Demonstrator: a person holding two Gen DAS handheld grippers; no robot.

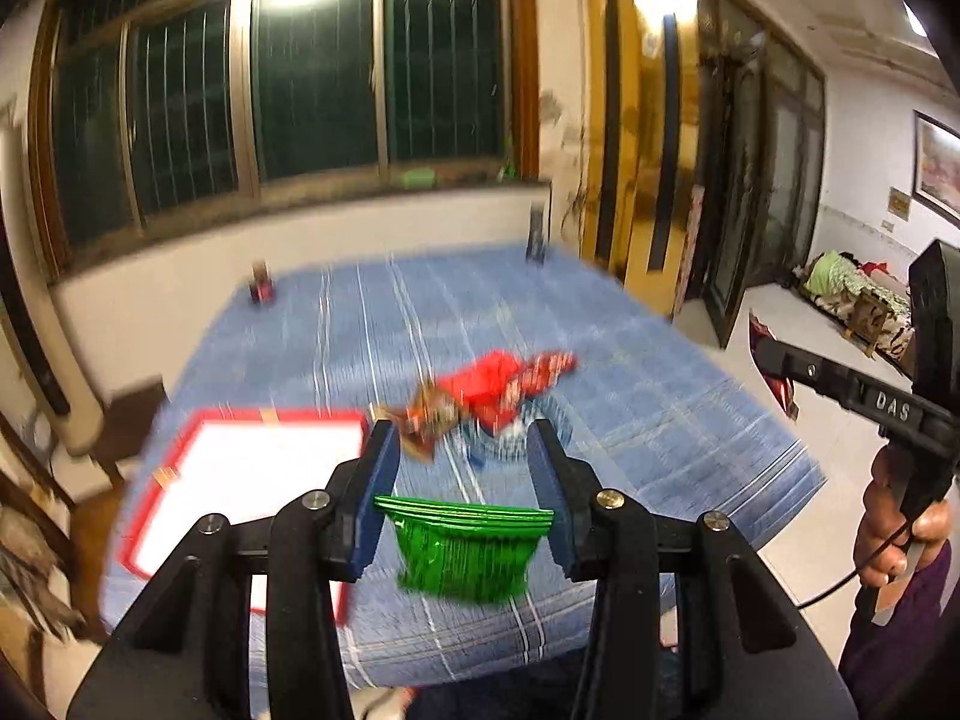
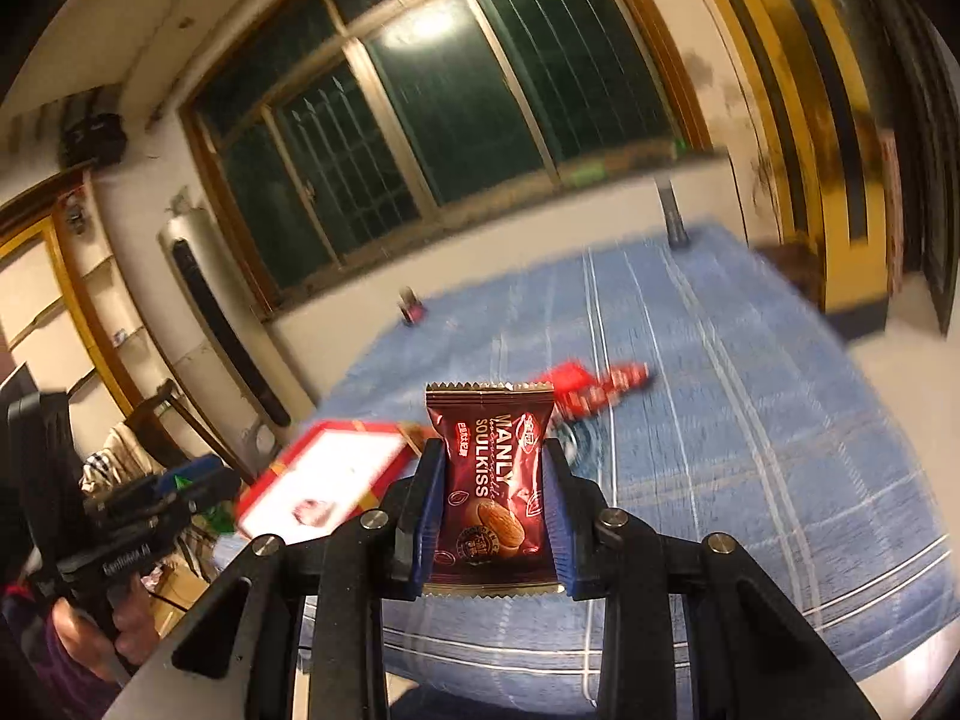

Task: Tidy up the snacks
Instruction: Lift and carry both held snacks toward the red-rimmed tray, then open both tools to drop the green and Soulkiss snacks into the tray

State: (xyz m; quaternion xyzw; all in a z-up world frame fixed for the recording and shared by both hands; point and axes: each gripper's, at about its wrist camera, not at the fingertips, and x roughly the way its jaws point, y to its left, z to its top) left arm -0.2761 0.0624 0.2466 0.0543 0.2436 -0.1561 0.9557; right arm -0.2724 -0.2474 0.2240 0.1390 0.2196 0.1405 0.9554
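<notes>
Gripper on my left (image 1: 462,468) has its pads clamped on the sealed top edge of a green snack packet (image 1: 465,546), which hangs below them over the near edge of the bench (image 1: 660,420). My right gripper (image 2: 493,480) is closed tight on a dark brown biscuit packet (image 2: 489,480), held upright between the blue pads with its crimped top poking above them. On the blue checked cloth covering the bench, a small heap of red snack wrappers (image 1: 498,390) lies at about 12 o'clock from the left gripper, too blurred for me to count. A red-rimmed white tray (image 1: 252,480) sits at about 10 o'clock from it, near the bench's left edge. At 3 o'clock in the left view I can see the hand (image 1: 900,528) squeezing the right gripper's handle
</notes>
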